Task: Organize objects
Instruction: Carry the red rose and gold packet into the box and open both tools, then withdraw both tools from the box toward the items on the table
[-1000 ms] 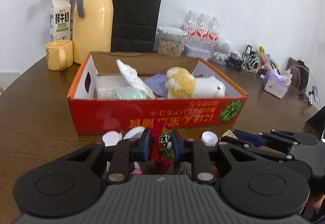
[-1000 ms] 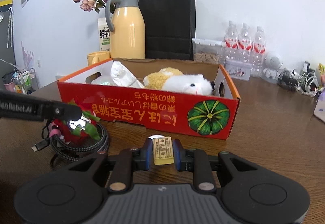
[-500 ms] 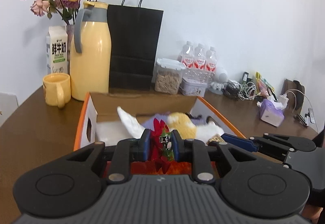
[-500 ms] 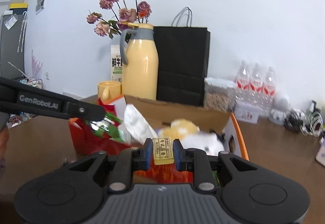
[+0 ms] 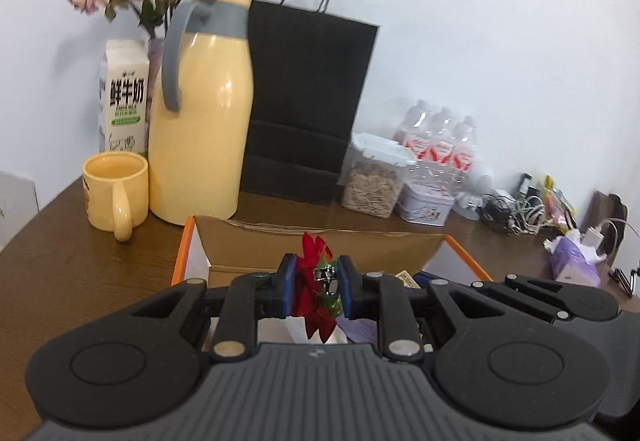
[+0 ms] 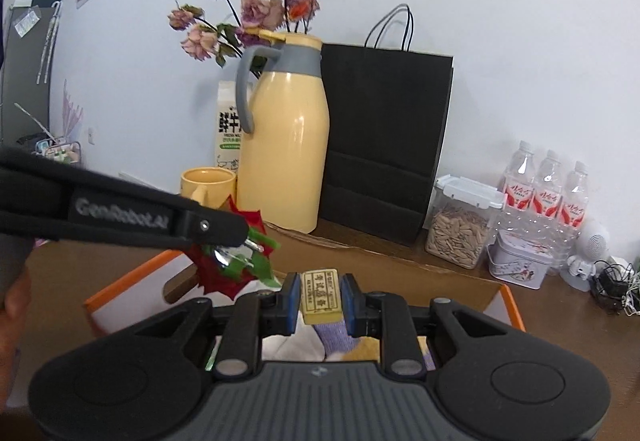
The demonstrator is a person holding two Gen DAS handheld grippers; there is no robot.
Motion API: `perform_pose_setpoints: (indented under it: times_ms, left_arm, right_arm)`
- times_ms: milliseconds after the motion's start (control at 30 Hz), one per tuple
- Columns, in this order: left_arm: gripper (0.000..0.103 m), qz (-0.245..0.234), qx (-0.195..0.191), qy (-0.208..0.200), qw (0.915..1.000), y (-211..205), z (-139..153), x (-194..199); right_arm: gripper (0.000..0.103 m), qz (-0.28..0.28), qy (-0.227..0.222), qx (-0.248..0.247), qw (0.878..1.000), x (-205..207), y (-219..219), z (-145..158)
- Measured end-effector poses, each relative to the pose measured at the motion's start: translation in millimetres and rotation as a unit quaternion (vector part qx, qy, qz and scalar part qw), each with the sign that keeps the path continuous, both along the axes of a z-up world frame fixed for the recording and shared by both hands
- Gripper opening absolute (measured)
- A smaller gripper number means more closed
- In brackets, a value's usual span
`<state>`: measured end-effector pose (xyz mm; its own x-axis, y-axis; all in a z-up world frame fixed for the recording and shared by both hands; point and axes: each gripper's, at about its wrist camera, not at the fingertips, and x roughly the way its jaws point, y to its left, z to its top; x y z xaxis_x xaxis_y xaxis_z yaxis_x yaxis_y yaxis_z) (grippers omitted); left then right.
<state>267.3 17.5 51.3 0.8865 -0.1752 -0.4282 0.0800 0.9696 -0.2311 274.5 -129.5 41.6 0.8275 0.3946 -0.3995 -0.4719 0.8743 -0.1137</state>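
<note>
Holding your left gripper (image 5: 316,287) pinched on a red flower clip (image 5: 314,281), your right gripper (image 6: 320,299) clamping a small tan block (image 6: 321,297), both above the orange-rimmed cardboard box (image 5: 320,241) near the tabletop's (image 5: 80,261) back edge.

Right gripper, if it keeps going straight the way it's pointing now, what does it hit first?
Probably the far cardboard wall of the open box, just beyond the small gold block that the right gripper holds. If it clears that wall, the black paper bag comes next; depth is unclear.
</note>
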Motion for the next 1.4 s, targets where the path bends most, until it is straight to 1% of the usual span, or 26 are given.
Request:
perform_pose_setpoints:
  times_ms: [67, 200, 333, 400, 433, 467, 533, 600, 633, 667, 700, 733, 800, 967, 1267, 1400]
  left_arm:
    - [0.023, 0.01, -0.011, 0.005, 0.9999, 5.3, -5.9, 9.9]
    - [0.023, 0.011, -0.011, 0.02, 0.9997, 9.6, -16.8, 20.2]
    - [0.023, 0.005, -0.003, 0.024, 0.9997, 8.2, -21.4, 21.4]
    - [0.026, 0.005, 0.003, 0.022, 0.9997, 6.7, -22.3, 19.6]
    - [0.033, 0.004, 0.009, 0.022, 0.9997, 5.8, -22.6, 18.6]
    - [0.038, 0.003, 0.016, 0.022, 0.9996, 5.5, -22.4, 17.2]
    - [0.068, 0.014, 0.026, 0.014, 0.9995, 6.9, -20.5, 12.8]
    - [0.081, 0.021, 0.031, 0.001, 0.9993, 9.8, -17.0, 8.3]
    - [0.089, 0.022, 0.033, -0.003, 0.9992, 10.6, -15.7, 6.5]
    - [0.093, 0.023, 0.035, -0.006, 0.9991, 11.2, -14.4, 4.5]
    - [0.1, 0.023, 0.038, -0.01, 0.999, 11.2, -13.2, 2.5]
    - [0.103, 0.023, 0.043, -0.012, 0.9987, 10.9, -12.3, 1.3]
    - [0.103, 0.028, 0.047, -0.014, 0.9984, 10.9, -11.5, -1.4]
    - [0.103, 0.032, 0.044, -0.009, 0.9985, 12.7, -12.3, -2.6]
    - [0.103, 0.036, 0.042, -0.01, 0.9984, 12.9, -11.5, -7.0]
    - [0.103, 0.039, 0.042, -0.021, 0.9982, 13.2, -6.7, -13.5]
  right_arm:
    - [0.021, -0.004, 0.007, 0.004, 1.0, 12.6, 3.5, -4.0]
    - [0.021, -0.012, 0.021, 0.012, 1.0, 30.4, 5.6, -14.9]
    - [0.021, -0.011, 0.036, 0.004, 0.999, 35.6, 6.6, -25.2]
    - [0.021, -0.011, 0.038, 0.002, 0.999, 34.8, 6.0, -26.9]
    - [0.021, -0.011, 0.04, 0.001, 0.999, 33.9, 5.0, -27.4]
    - [0.021, -0.011, 0.041, 0.002, 0.999, 32.4, 3.6, -27.9]
    - [0.029, -0.014, 0.039, 0.002, 0.999, 29.0, -0.3, -27.4]
    - [0.051, -0.019, 0.036, 0.005, 0.999, 26.1, -3.6, -25.9]
    - [0.057, -0.022, 0.033, 0.007, 0.999, 24.3, -5.5, -25.0]
    - [0.066, -0.023, 0.031, 0.009, 0.999, 22.7, -6.9, -23.9]
    - [0.071, -0.022, 0.03, 0.01, 0.999, 21.3, -8.3, -23.1]
    - [0.075, -0.021, 0.029, 0.013, 0.999, 20.9, -9.9, -21.9]
    - [0.09, -0.025, 0.026, 0.015, 0.999, 19.2, -11.6, -20.4]
    - [0.101, -0.032, 0.022, 0.017, 0.999, 16.8, -15.8, -17.8]
    - [0.103, -0.043, 0.021, 0.015, 0.999, 12.1, -21.2, -14.3]
    - [0.103, -0.047, 0.018, 0.02, 0.999, 5.2, -26.0, -9.1]
